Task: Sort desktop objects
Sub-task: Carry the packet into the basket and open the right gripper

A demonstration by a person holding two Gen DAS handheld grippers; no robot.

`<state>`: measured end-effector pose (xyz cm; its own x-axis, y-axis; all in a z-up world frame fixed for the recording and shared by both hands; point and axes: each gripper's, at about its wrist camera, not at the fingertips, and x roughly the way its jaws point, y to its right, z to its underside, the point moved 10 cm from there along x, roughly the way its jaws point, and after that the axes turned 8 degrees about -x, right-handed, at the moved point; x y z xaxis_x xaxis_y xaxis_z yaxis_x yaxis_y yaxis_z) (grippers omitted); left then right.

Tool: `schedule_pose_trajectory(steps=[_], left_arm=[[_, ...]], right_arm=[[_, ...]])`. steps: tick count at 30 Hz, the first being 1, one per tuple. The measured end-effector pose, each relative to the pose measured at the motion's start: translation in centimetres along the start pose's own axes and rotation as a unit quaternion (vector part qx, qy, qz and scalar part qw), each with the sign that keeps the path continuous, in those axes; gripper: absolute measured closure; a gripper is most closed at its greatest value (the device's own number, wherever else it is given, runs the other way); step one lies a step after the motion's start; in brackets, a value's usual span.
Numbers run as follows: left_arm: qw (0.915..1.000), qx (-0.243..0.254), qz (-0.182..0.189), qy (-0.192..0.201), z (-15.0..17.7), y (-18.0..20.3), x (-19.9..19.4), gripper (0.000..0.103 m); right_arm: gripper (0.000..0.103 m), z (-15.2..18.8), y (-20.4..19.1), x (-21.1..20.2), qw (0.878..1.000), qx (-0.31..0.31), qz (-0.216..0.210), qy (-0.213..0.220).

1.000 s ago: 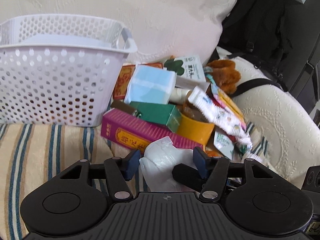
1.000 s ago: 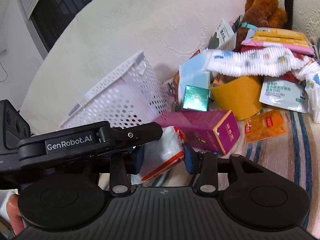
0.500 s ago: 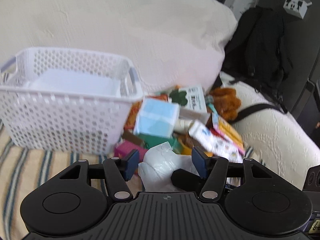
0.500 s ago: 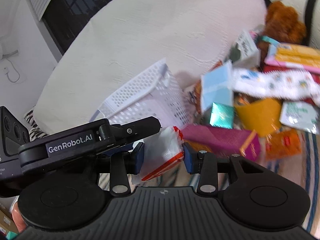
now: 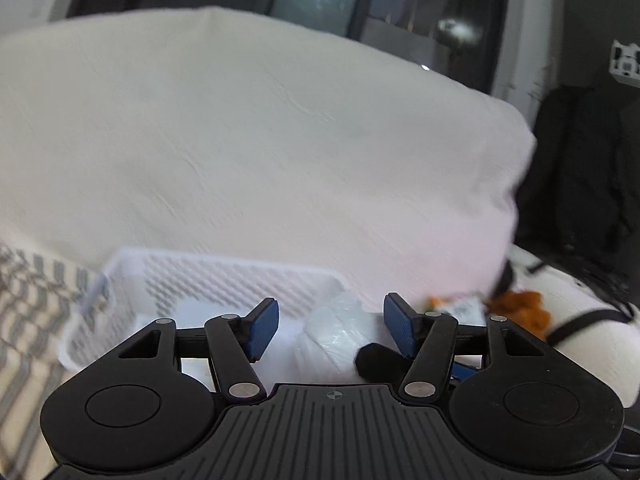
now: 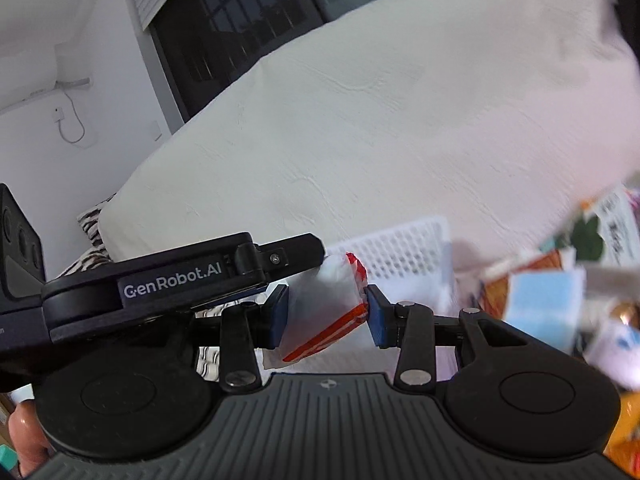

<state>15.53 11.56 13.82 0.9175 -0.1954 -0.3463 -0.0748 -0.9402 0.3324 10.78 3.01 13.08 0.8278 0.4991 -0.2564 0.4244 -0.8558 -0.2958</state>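
The right gripper point(image 6: 327, 315) clamps a soft white plastic packet with a red-striped edge point(image 6: 326, 308) between its blue pads, one pad pressed to each side, in the air in front of the white perforated plastic basket point(image 6: 404, 256). The left gripper point(image 5: 331, 330) has the same packet point(image 5: 336, 334) between its fingers, but its jaws are opening: in the left wrist view the left blue pad point(image 5: 262, 328) stands clear of the crinkled wrap and the right pad looks near it without clearly pressing. From the right wrist view the left gripper's black body reaches in from the side, its tip at the packet's top corner.

The risk from here is a drop short of the basket point(image 5: 208, 280). As the left gripper lets go, the limp packet hangs on one pinch alone; it may sag, twist or slide out, and fall on the striped cloth point(image 5: 28, 312) or the basket rim instead of inside. The opening finger might also snag the loose film.

The packet looks pillowy and slightly crushed, translucent white with red and orange trim along one seam. Beyond it, the blurred heap of unsorted cartons and sachets point(image 6: 560, 292) lies against a large cream cushion point(image 6: 400, 140).
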Motion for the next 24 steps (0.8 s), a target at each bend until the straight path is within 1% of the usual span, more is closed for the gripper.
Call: schedule_pose_trajectory(steps=[3,5,11,14,19,24], left_arm=[[0.9996,0.003,-0.025,0.014,-1.0,-1.4,1.2,0.033],[0.9989,0.002,-0.043,0.016,-1.1,-2.5,2.3,0.033],[0.9963,-0.005,-0.085,0.006,0.0,-5.1,5.7,0.033],[0.9954,-0.004,-0.096,-0.004,0.8,-5.9,6.6,0.033],[0.9933,0.005,-0.115,-0.011,1.7,-6.0,8.2,0.033],[0.9917,0.007,-0.126,-0.022,2.6,-6.5,8.9,0.033]], right_arm=[[0.058,-0.4,-0.3,1.8,1.000,-0.008,0.006,-0.003],[0.058,-0.3,-0.3,3.1,1.000,-0.010,0.014,-0.011],[0.058,1.3,0.7,6.1,0.999,-0.008,0.038,-0.038],[0.057,2.2,1.0,6.7,0.998,-0.010,0.049,-0.049],[0.057,3.3,1.7,7.7,0.996,-0.011,0.061,-0.065],[0.057,4.2,2.3,8.6,0.994,-0.021,0.074,-0.075]])
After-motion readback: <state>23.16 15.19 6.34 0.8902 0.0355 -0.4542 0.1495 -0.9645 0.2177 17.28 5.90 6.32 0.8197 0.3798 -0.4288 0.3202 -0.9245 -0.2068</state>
